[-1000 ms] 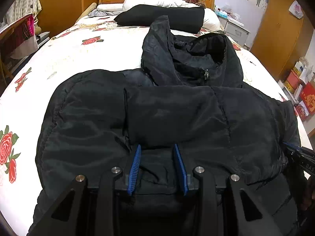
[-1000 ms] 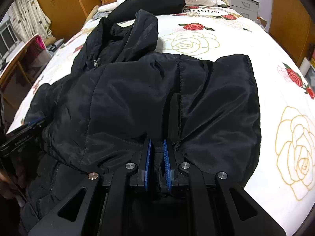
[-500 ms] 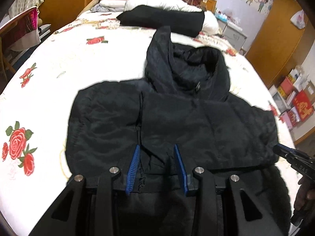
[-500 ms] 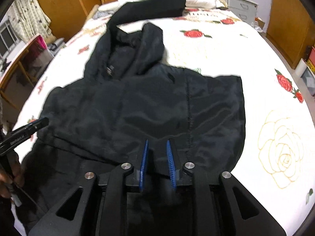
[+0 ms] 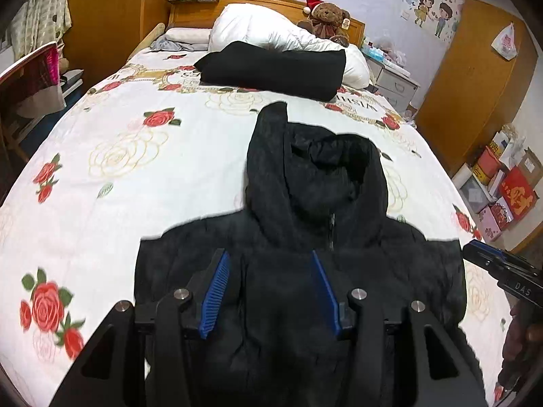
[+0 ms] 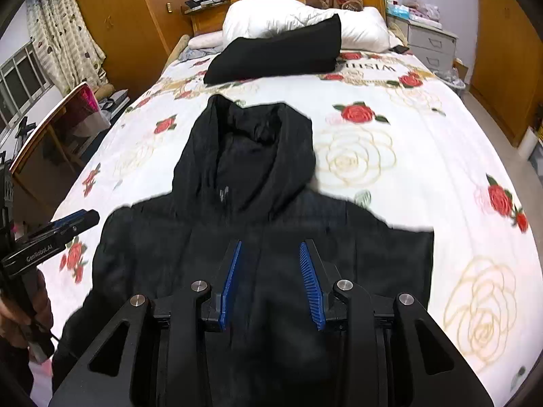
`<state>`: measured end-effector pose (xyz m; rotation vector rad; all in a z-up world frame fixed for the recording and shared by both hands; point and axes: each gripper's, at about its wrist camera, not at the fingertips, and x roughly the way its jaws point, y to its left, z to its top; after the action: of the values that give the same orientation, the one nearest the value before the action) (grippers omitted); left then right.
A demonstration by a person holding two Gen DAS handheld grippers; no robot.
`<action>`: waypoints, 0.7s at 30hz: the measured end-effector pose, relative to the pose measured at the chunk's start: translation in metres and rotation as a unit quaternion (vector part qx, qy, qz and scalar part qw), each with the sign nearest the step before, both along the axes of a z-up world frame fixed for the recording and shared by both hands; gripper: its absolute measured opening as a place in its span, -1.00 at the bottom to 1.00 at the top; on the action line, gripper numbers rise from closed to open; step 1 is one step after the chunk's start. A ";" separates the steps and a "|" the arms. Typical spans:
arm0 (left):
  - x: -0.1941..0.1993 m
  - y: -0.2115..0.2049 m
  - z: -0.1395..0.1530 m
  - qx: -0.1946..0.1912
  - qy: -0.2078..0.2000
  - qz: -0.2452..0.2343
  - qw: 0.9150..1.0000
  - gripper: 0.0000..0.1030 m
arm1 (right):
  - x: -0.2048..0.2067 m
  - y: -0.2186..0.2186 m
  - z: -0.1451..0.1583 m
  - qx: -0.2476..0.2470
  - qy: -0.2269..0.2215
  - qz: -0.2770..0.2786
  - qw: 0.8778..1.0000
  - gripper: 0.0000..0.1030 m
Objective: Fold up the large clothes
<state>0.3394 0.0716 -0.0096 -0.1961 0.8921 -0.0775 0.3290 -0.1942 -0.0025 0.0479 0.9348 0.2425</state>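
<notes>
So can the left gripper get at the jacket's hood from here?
Probably yes: the left gripper is open and empty, and the hood lies straight ahead on the jacket with nothing between.

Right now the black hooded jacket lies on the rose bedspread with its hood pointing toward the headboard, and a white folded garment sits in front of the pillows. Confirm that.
One detail is wrong: the folded garment in front of the pillows is black, not white, as the left wrist view shows. The rest holds: the black hooded jacket lies on the rose bedspread, hood toward the headboard.
</notes>
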 end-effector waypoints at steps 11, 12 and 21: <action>0.113 -0.013 -0.005 0.024 -0.010 -0.011 1.000 0.17 | 0.102 0.014 -0.010 -0.015 -0.006 -0.004 1.000 -0.30; 0.124 -0.014 -0.009 0.028 -0.009 -0.011 0.999 0.18 | 0.110 0.015 -0.012 -0.018 -0.006 -0.004 1.000 -0.30; 0.205 -0.033 -0.039 0.077 -0.018 -0.012 0.997 0.18 | 0.188 0.022 -0.034 -0.037 -0.010 -0.009 0.999 -0.30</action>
<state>0.5447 0.0387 -0.0486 -0.0404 0.8602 -0.0349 0.5169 -0.1726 -0.0368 -0.0150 0.9229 0.1909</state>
